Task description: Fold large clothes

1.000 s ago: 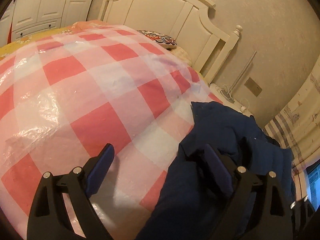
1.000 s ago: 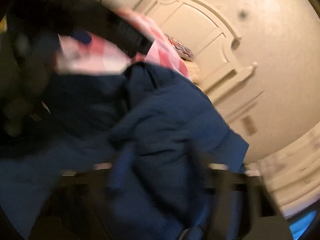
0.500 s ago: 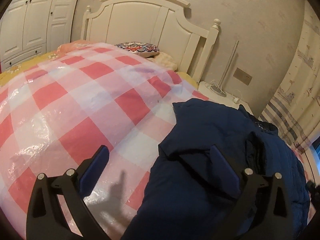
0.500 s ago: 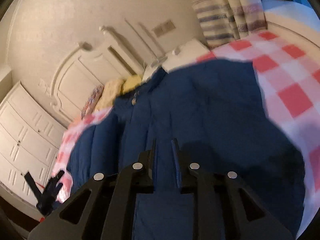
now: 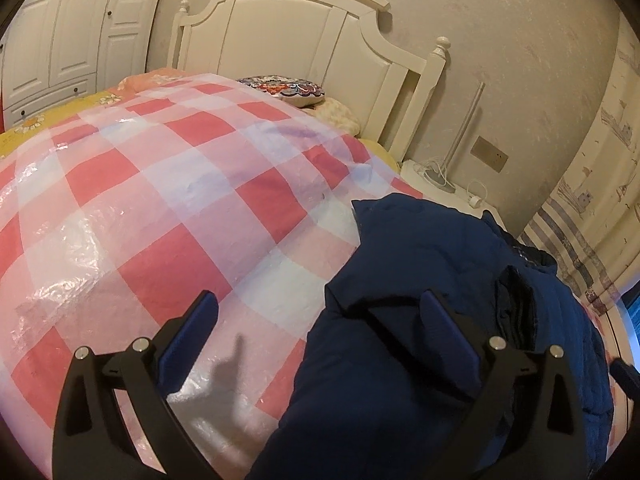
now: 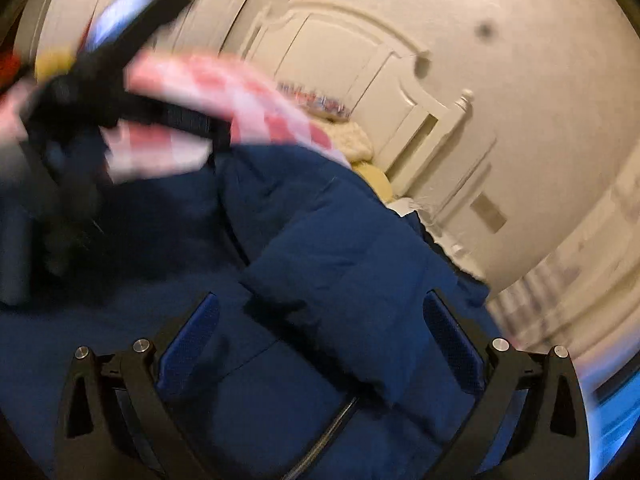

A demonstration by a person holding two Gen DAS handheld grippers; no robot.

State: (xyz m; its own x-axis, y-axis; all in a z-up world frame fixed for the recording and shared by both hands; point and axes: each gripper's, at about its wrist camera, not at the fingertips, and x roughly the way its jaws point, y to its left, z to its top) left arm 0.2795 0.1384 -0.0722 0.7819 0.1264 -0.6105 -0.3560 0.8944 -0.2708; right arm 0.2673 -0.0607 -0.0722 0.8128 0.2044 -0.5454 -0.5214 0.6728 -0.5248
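I am seeing the bed filling the left of the frame, the navy jacket lying lower right. My right gripper, just opened, is hovering over it, probably nearer; my left gripper is spread, straddling its edge.

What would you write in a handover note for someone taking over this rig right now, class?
Left tongs: open, empty, above the coat's edge.
Right tongs: jaws have just opened, nothing gripped, over the coat.
Navy padded coat: bunched on the right side of the checked bedspread, zip visible in the right wrist view.
Done: coat released on the bed.
Left: spread it flat and fold it; no neat fold shows yet.
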